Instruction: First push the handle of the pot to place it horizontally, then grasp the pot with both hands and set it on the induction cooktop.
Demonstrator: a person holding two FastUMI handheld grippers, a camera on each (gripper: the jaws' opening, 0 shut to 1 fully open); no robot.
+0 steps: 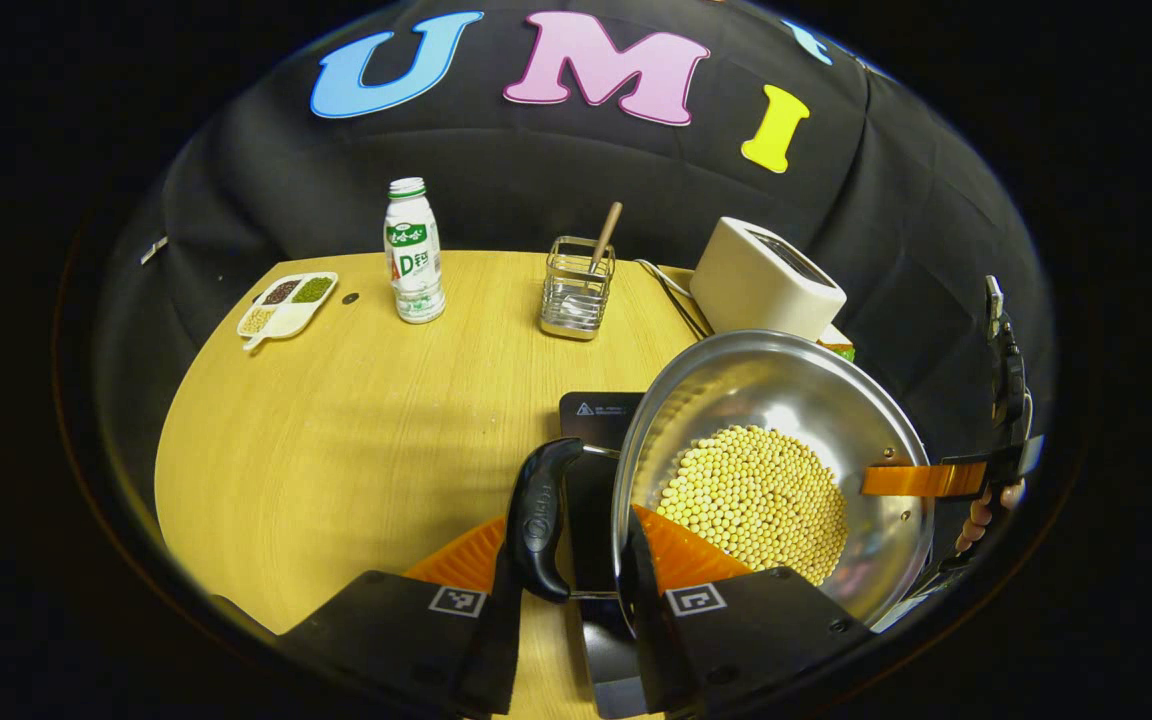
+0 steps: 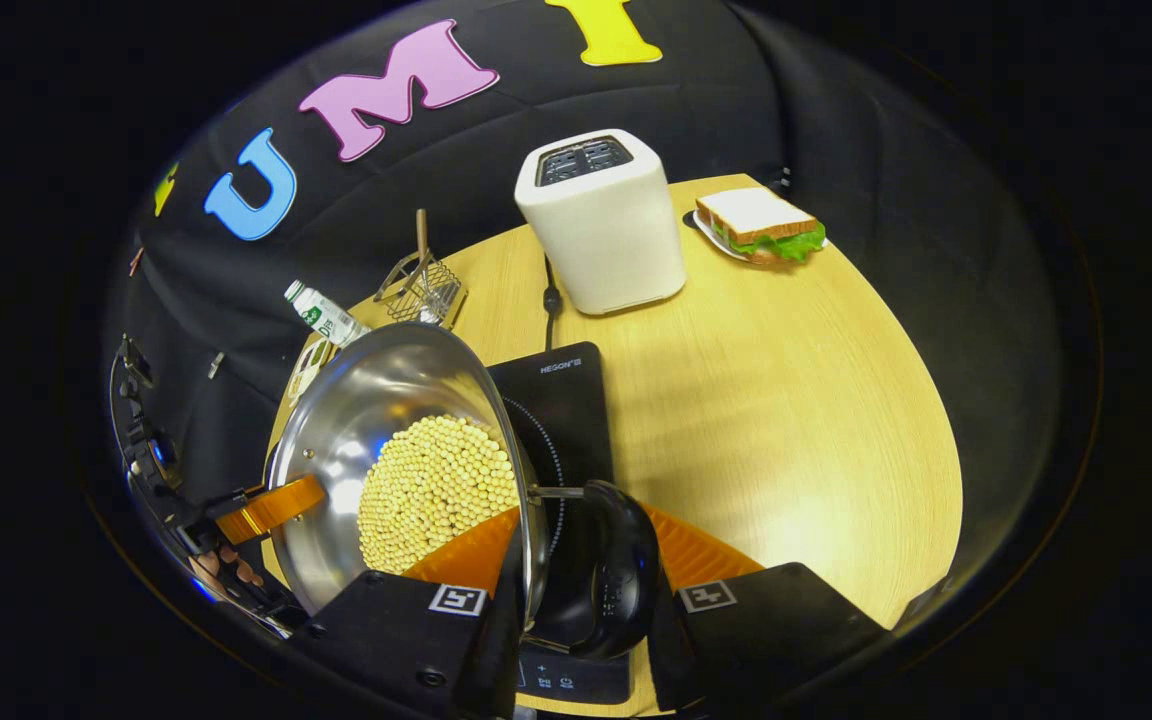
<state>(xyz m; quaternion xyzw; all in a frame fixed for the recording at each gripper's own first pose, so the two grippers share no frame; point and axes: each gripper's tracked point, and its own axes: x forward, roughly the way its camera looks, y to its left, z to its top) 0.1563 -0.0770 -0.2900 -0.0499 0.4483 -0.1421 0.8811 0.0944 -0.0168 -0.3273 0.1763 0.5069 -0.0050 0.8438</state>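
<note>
Already the steel pot (image 1: 786, 440), holding soybeans (image 1: 756, 500), hangs tilted over the induction cooktop (image 2: 561, 400) near the wooden table's (image 1: 356, 420) front edge. The left gripper (image 1: 576, 560) is clamped across the rim beside one black side handle (image 1: 541, 520); the right gripper (image 2: 586, 570) pinches the opposite rim by the other handle (image 2: 616, 580). Polished steel looks slippery and the load fairly heavy, so rim-and-handle holds must stay level or the beans may spill.
</note>
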